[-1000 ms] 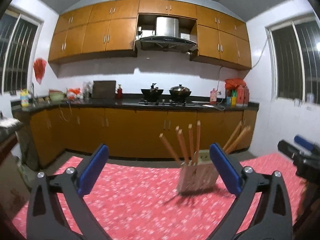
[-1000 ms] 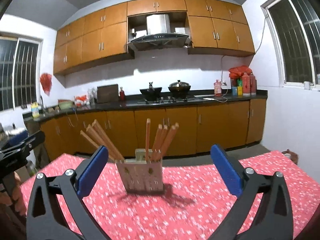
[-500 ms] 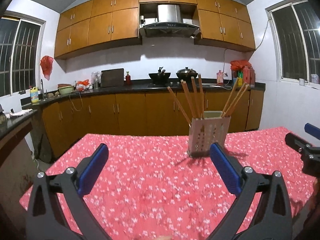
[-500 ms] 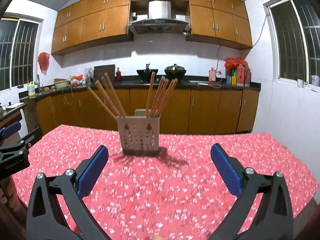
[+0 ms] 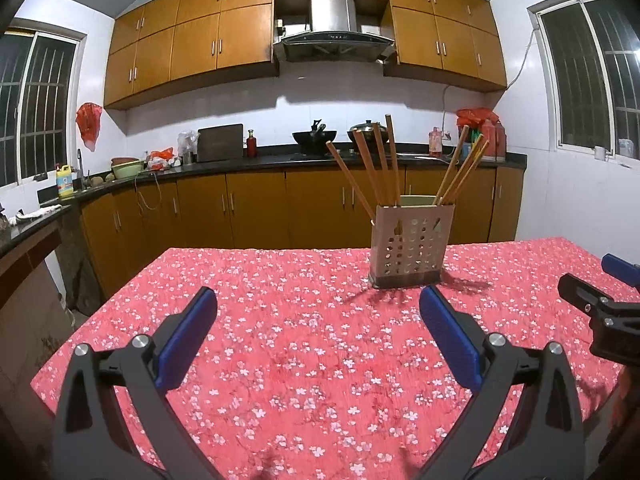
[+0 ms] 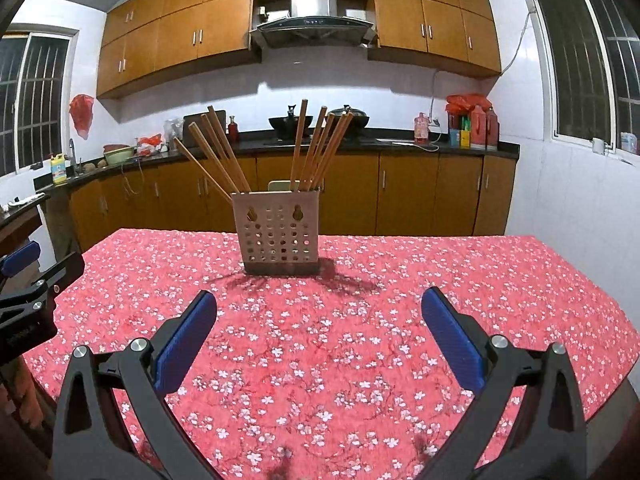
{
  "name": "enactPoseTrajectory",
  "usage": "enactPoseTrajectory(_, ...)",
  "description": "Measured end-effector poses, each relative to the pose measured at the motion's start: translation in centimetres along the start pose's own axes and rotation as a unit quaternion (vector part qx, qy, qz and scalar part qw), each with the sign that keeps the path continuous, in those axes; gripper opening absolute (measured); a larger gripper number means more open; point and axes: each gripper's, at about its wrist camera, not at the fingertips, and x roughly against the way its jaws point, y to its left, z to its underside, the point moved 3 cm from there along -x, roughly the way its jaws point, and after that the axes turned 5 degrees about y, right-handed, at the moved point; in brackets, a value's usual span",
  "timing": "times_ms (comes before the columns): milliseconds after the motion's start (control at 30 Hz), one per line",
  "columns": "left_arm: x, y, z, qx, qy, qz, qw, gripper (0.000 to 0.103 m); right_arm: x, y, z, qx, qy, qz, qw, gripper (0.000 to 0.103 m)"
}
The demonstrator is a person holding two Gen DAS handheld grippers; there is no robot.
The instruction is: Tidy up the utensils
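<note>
A home kitchen is shown: wooden cabinets [image 5: 224, 40] are hung above a dark counter [image 5: 280, 160], an extractor hood [image 5: 334, 36] is mounted over two pots [image 6: 316, 122], and a flowered tablecloth [image 6: 360, 320] is spread.

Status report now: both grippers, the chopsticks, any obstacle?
Left gripper open, empty. Right gripper open, empty. Chopsticks upright in holder. Nothing in the way.

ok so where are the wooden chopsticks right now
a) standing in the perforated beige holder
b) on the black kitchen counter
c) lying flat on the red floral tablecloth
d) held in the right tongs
a, the wooden chopsticks stand fanned out in the perforated beige holder, and both tongs are open and hold nothing.
</note>
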Motion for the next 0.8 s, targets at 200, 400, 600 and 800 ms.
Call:
enactPoseTrajectory(200, 0.0, 0.0, 0.8, 0.001, 0.004, 0.000, 1.0000, 0.099, 0.0, 0.0, 0.4, 0.003, -0.001, 0.001, 1.000, 0.101)
enactPoseTrajectory(400, 0.0, -0.1, 1.2, 0.001, 0.005, -0.002, 1.0000, 0.099, 0.1, 0.1, 0.4, 0.008, -0.004, 0.007, 1.000, 0.101)
enactPoseTrajectory(600, -0.1, 0.0, 1.0, 0.004, 0.005, -0.003, 1.0000, 0.099, 0.0, 0.0, 0.4, 0.006, -0.001, 0.008, 1.000, 0.101)
enactPoseTrajectory(800, -0.1, 0.0, 1.2, 0.005, 0.006, -0.001, 1.0000, 0.099, -0.1, 0.0, 0.4, 0.006, -0.001, 0.007, 1.000, 0.101)
